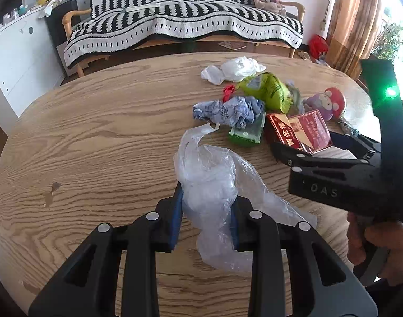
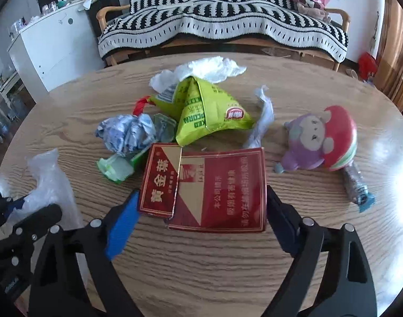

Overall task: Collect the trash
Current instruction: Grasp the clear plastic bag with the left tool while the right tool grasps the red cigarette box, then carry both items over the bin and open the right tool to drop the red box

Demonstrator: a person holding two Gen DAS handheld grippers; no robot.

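Left jaws (image 1: 206,222) pinch the clear plastic bag (image 1: 214,185); right jaws (image 2: 201,211) gape around the red carton (image 2: 219,190), with the remaining litter uncollected at 12 o'clock on the counter (image 1: 95,132).

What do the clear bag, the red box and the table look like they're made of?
Clear bag: thin soft plastic, see-through, crinkled and glossy. Red box: printed cardboard, probably; flat panels, sharp folded edges, slight sheen. Table: wood or wood-look veneer, matte, with bold grain lines.
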